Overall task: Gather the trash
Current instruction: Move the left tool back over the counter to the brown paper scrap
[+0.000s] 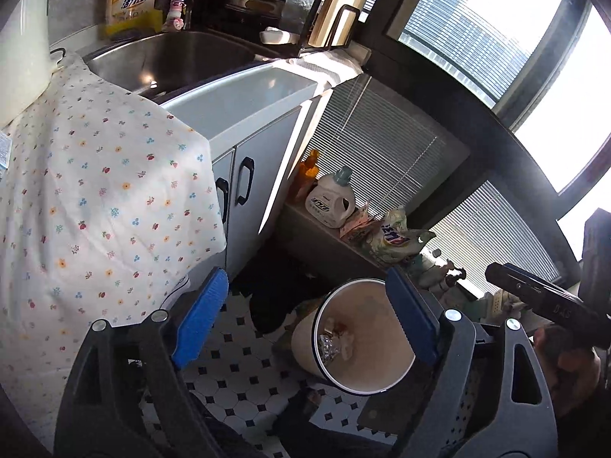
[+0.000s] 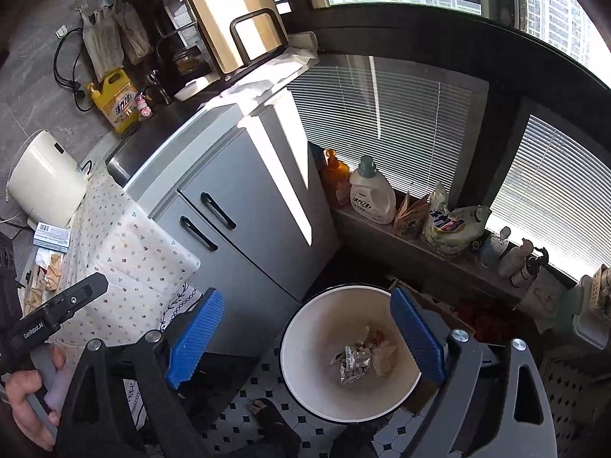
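Note:
A white trash bin (image 1: 378, 366) with a dark rim stands on the tiled floor; it also shows in the right wrist view (image 2: 317, 328). Crumpled foil and paper trash (image 2: 361, 357) lies at its bottom, and shows in the left wrist view (image 1: 336, 339) too. My left gripper (image 1: 305, 324) is open and empty, held above the bin. My right gripper (image 2: 305, 336) is open and empty, also above the bin's mouth. More paper scraps (image 2: 46, 271) lie on the table with the flowered cloth (image 2: 141, 252) at the left.
A grey sink cabinet (image 2: 244, 206) stands behind the bin. A window ledge (image 2: 401, 236) holds a detergent bottle (image 2: 372, 191) and pouches. A white kettle (image 2: 46, 179) and a small box (image 2: 51, 236) sit on the table. The floor (image 2: 259, 393) is black and white tile.

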Motion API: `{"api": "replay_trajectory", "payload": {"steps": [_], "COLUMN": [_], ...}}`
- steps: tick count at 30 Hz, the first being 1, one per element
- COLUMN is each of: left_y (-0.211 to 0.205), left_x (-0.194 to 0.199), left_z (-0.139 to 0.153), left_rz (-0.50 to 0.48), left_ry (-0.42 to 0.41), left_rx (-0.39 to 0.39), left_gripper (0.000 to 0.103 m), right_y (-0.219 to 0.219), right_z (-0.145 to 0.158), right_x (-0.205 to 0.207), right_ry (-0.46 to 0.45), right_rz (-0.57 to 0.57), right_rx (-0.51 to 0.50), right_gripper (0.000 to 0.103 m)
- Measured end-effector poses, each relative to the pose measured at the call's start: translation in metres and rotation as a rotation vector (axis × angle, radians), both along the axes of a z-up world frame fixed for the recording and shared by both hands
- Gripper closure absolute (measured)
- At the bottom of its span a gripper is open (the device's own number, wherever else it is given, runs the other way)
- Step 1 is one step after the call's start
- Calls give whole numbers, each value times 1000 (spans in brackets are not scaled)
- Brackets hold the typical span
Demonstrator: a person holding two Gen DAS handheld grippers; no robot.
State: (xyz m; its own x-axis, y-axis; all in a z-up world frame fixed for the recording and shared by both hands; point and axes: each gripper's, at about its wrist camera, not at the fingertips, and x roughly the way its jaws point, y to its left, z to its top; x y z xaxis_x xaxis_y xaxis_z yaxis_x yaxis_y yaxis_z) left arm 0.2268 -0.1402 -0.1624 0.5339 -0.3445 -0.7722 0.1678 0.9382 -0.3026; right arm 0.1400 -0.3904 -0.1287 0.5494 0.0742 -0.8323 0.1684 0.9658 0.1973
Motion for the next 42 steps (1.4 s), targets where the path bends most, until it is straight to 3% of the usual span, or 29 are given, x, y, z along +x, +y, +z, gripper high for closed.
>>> {"api": "replay_trajectory", "payload": {"steps": [3, 9, 28, 42], "left_y": [31, 97, 289, 403], "left_x": [-3, -13, -66, -90], "left_z": [7, 24, 35, 22], "left_rz": [58, 184, 489, 615], "left_ry": [-16, -60, -118, -118], "left_rx": [7, 13, 20, 28], "left_gripper": [14, 6, 6, 6], "right_y": [28, 86, 272, 384], "right_z": [9, 20, 31, 10], "right_x": [14, 39, 74, 86], "right_ry": [-27, -51, -74, -64], "right_rz": [43, 131, 378, 456], "right_rx": [-3, 12, 56, 91], "right_gripper": [8, 8, 8, 11]}}
